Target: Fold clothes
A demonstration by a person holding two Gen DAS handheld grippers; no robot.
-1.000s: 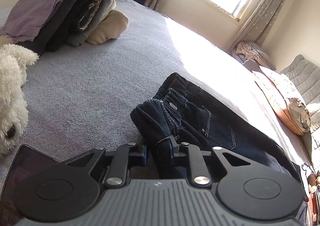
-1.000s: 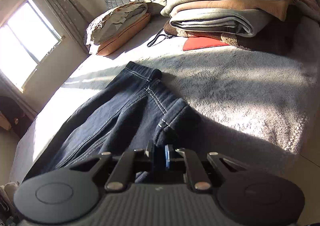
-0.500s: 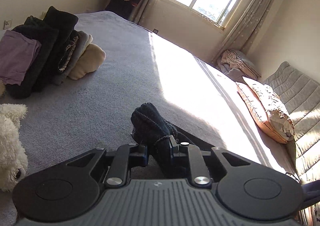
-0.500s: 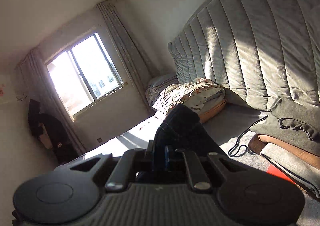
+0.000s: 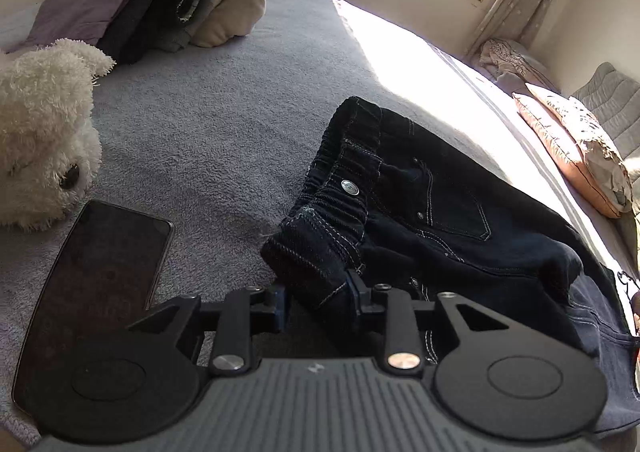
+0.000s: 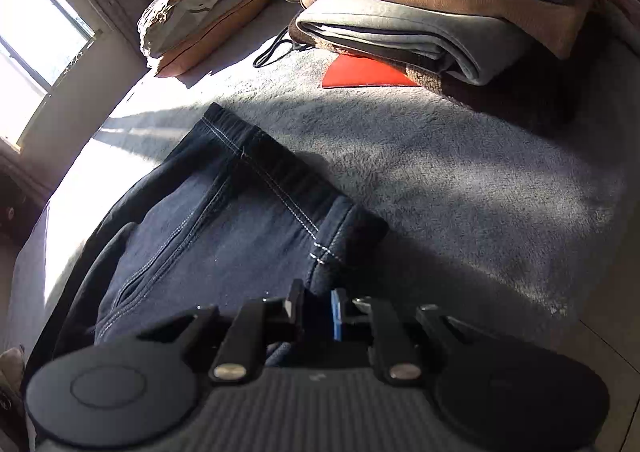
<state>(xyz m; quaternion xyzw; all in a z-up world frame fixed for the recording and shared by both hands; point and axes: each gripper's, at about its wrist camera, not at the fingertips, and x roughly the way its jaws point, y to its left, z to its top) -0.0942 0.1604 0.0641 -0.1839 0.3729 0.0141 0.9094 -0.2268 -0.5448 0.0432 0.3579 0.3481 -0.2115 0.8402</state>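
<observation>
Dark blue jeans lie spread across the grey bed cover, waistband and metal button toward the left wrist view's middle. My left gripper is shut on a bunched corner of the waistband. In the right wrist view the leg end of the jeans lies flat with its stitched hem showing, and my right gripper is shut on a corner of that hem, low over the bed.
A white plush toy and a dark phone lie left of the left gripper. Folded clothes are stacked behind them. Folded blankets, a red sheet, a black cord and a pillow lie beyond the hem.
Half a second ago both grippers held the jeans raised in the air. Now both are back down and the jeans lie spread on the bed, still gripped at both ends.
</observation>
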